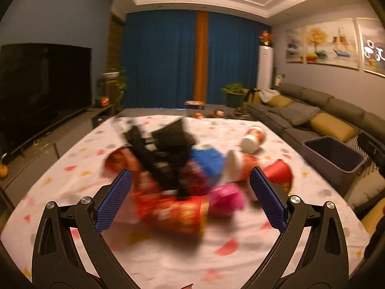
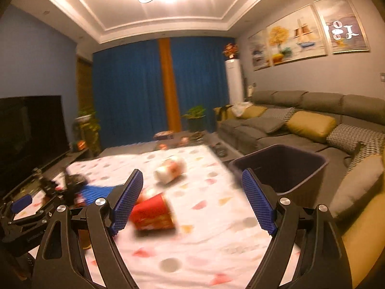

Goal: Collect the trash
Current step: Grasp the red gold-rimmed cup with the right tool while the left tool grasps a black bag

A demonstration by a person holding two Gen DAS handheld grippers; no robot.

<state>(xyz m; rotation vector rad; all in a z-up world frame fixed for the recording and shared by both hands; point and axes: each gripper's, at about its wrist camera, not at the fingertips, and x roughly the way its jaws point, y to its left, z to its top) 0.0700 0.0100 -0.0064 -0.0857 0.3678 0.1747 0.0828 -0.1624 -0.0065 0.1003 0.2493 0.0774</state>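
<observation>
— Trash [image 1: 182, 192] sits heaped mid-surface ahead of your left gripper [image 1: 190, 202], whose jaws stand released around nothing. How many cups?

— Blur hides the count; you can make out one red cup [image 2: 154, 213] just ahead of your right gripper [image 2: 192, 200], jaws spread wide and empty, and one white-bottomed cup [image 2: 170, 169] lying farther off.

— And the bin [image 2: 281, 171]?

— It stands beside the surface [image 2: 182, 260], at your right, by the sofa [image 2: 300, 120]; its inside looks dark, contents unclear. Your other gripper hangs over the heap.

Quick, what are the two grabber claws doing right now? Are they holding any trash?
Left gripper: open, holding nothing.
Right gripper: open, holding nothing.
</observation>
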